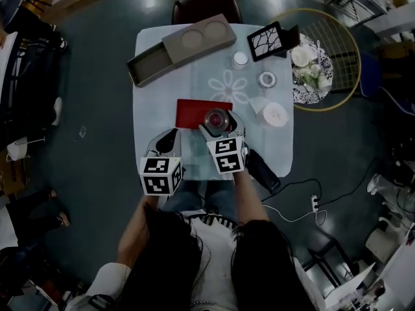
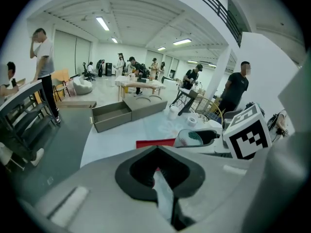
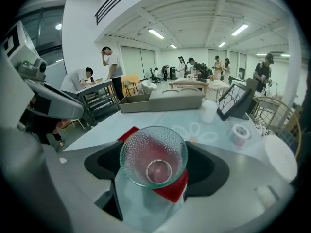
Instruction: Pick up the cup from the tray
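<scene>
A clear dimpled glass cup (image 1: 216, 119) sits between the jaws of my right gripper (image 1: 218, 125), which is shut on it. It is over the right end of the flat red tray (image 1: 196, 113); I cannot tell whether it touches the tray. In the right gripper view the cup (image 3: 153, 159) fills the gap between the jaws, and red tray (image 3: 128, 133) shows behind and beneath it. My left gripper (image 1: 170, 137) hangs shut and empty at the front left of the table, just short of the tray. The left gripper view has the cup (image 2: 188, 138) to its right.
A grey box with an open drawer (image 1: 178, 47) lies at the back of the light blue tablecloth (image 1: 152, 109). A black picture frame (image 1: 269, 41), a small white cup (image 1: 240, 59), a tape roll (image 1: 266, 79) and a white lid (image 1: 275, 115) stand to the right. Flowers (image 1: 310, 70) lie on a wire stand beyond.
</scene>
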Available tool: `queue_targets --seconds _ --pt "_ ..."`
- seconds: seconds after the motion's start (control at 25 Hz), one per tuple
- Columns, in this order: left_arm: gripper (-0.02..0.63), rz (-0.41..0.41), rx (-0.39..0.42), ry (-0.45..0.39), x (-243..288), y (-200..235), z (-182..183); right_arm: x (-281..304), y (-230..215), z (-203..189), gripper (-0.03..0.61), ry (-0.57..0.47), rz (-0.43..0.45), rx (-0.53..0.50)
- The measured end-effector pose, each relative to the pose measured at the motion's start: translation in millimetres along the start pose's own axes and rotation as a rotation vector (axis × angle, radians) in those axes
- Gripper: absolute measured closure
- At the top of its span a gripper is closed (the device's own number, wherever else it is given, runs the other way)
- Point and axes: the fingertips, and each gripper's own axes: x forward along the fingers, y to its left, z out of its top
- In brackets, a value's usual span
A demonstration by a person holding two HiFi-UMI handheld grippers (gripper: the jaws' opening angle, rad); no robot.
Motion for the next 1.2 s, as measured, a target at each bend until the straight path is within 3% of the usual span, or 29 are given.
queue_targets --seconds 0.52,0.88,1.2 --pt "0.614 -0.005 0.001 -0.005 -3 0 -2 -18 -3 9 0.167 -0.017 -0.034 0.009" --pt "0.614 -0.048 0.069 0.005 -2 -15 -6 -43 -27 -5 0.167 -0.014 -0.129 0.075" --pt "0.614 -0.090 0.059 0.050 -2 -24 -24 -70 -51 -27 0.167 -0.007 -0.202 0.117"
